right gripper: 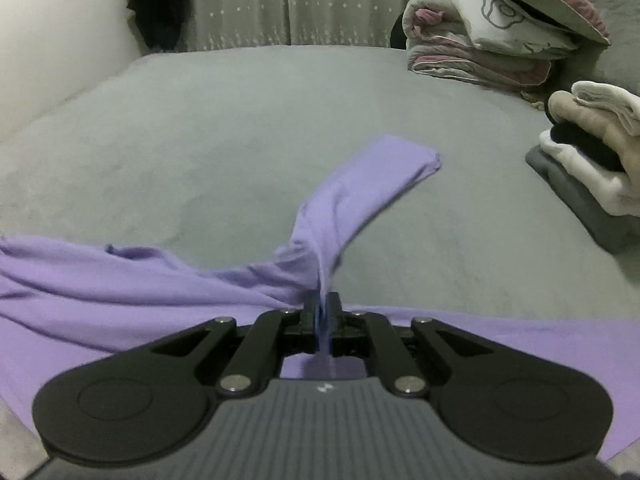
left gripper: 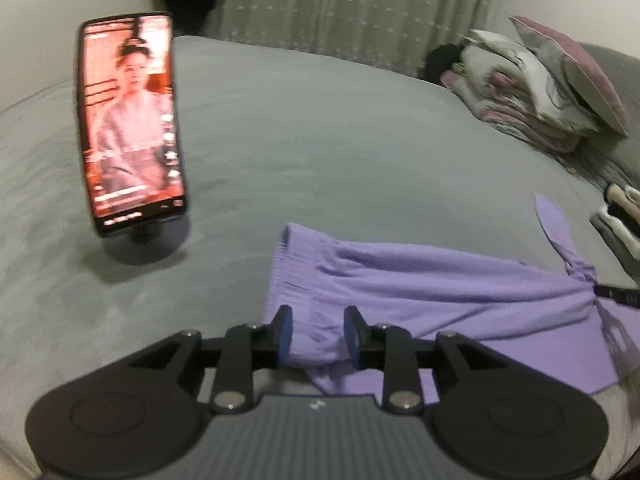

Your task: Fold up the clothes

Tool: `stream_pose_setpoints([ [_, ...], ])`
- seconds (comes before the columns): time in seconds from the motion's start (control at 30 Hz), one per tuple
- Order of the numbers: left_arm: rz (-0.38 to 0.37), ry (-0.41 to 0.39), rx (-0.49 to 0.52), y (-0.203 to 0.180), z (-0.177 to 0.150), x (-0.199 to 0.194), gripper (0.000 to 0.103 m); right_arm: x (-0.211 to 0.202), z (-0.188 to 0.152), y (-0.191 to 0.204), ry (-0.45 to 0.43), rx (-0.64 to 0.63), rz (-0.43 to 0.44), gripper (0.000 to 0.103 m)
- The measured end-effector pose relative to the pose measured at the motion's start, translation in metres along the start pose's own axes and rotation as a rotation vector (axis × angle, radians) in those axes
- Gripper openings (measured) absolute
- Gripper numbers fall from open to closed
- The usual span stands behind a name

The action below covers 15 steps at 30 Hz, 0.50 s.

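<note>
Left wrist view: left gripper (left gripper: 318,334), jaws spread with a gap, waistband end of the purple garment (left gripper: 420,288) lying between the pads but not pressed by them; judged to be let go so that this end settles flat on the grey bed (left gripper: 320,140); garment stretched rightward to a bunched knot at the right edge, where a dark part of the other tool shows; phone (left gripper: 132,120) upright on a round stand, screen lit, just left of the waistband and apart from it, the nearest thing in the way of a leftward sweep; stacked bedding (left gripper: 536,92) at the far right, well apart.

Right wrist view: right gripper (right gripper: 322,320), jaws nearly together, pinching a gathered fold of the purple garment (right gripper: 120,280); one leg (right gripper: 380,184) trails forward onto the bed; grip presumably kept to draw that side over; folded clothes pile (right gripper: 588,160) near the right edge, apart from the leg; bedding stack (right gripper: 492,40) behind; starred curtain (right gripper: 280,4) beyond the bed.
</note>
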State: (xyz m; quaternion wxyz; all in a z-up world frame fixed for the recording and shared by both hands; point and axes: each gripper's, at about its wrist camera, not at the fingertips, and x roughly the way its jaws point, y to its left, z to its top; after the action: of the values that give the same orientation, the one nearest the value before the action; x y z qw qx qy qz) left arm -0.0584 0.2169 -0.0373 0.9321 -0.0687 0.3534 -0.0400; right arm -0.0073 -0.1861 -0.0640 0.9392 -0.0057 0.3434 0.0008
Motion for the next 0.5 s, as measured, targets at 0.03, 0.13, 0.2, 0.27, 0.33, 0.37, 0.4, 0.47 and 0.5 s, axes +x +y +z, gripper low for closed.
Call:
stream_pose_setpoints([
  [0.03,0.008,-0.005,-0.004,0.001,0.001,-0.002,0.035,-0.002,0.001,0.000,-0.005,-0.013,-0.009,0.014],
  [0.13,0.018,-0.015,-0.008,0.003,0.003,-0.005,0.042,-0.013,0.003,0.002,-0.038,-0.052,-0.002,0.015],
  [0.2,0.023,-0.006,-0.003,0.003,0.004,-0.004,0.043,-0.022,0.002,0.006,-0.061,-0.079,0.024,0.023],
  [0.27,0.032,0.011,0.009,0.002,0.003,-0.002,0.043,-0.029,0.002,0.015,-0.083,-0.115,0.066,0.048],
  [0.33,0.040,0.019,0.023,0.000,0.001,0.000,0.043,-0.033,-0.001,0.026,-0.093,-0.164,0.114,0.048],
  [0.37,0.042,0.021,0.027,-0.001,-0.001,-0.001,0.043,-0.034,-0.002,0.034,-0.093,-0.196,0.137,0.048],
  [0.4,0.042,0.020,0.028,0.000,-0.002,-0.001,0.042,-0.036,-0.004,0.041,-0.094,-0.227,0.159,0.048],
  [0.47,0.042,0.018,0.026,-0.001,-0.002,-0.001,0.042,-0.039,-0.009,0.055,-0.098,-0.289,0.207,0.048],
  [0.5,0.042,0.019,0.024,-0.001,-0.002,0.000,0.042,-0.040,-0.011,0.062,-0.099,-0.322,0.232,0.048],
])
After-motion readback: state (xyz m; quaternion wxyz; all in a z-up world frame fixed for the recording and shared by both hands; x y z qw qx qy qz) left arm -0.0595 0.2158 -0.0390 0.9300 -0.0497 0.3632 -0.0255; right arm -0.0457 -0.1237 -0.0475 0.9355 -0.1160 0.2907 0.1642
